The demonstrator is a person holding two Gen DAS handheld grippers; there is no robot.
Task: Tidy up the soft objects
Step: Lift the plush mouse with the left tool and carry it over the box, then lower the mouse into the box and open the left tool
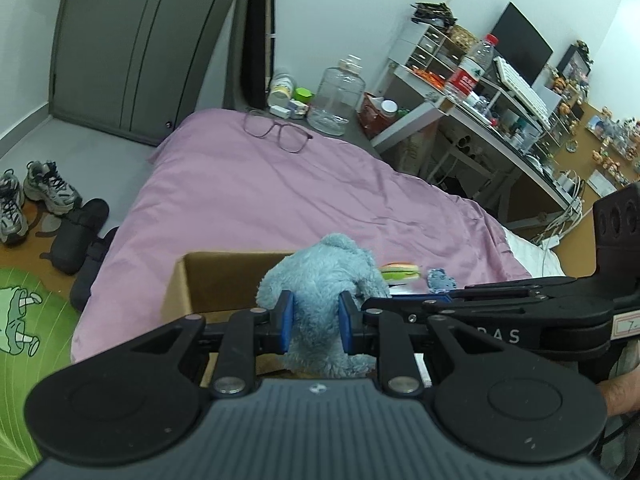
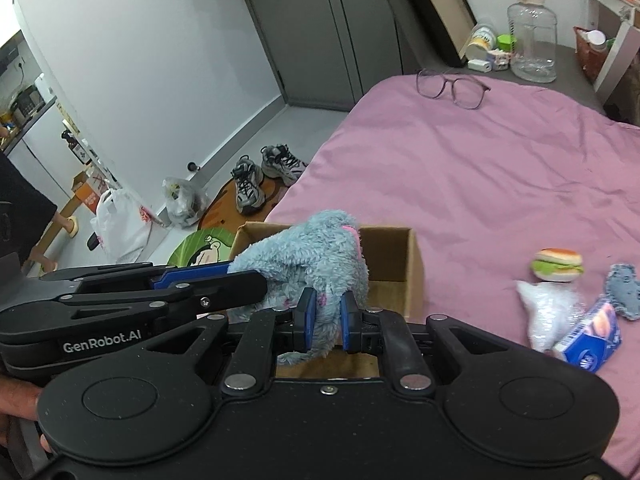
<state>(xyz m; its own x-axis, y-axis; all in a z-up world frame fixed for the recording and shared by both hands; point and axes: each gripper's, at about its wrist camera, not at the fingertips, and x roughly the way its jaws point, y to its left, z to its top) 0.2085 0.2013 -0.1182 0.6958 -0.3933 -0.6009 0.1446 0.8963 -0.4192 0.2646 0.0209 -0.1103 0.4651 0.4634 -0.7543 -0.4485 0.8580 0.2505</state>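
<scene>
A fluffy blue plush toy is held by both grippers above an open cardboard box on the pink bed. My left gripper is shut on the plush's lower part. My right gripper is shut on another part of the same plush; its fingers come in from the right in the left wrist view. A small burger toy, a blue fabric piece, a white pouch and a blue carton lie on the bed to the right of the box.
Eyeglasses lie at the far end of the pink bedspread. A clear jug stands beyond. A cluttered desk is at right. Sneakers, bags and a green mat are on the floor at left.
</scene>
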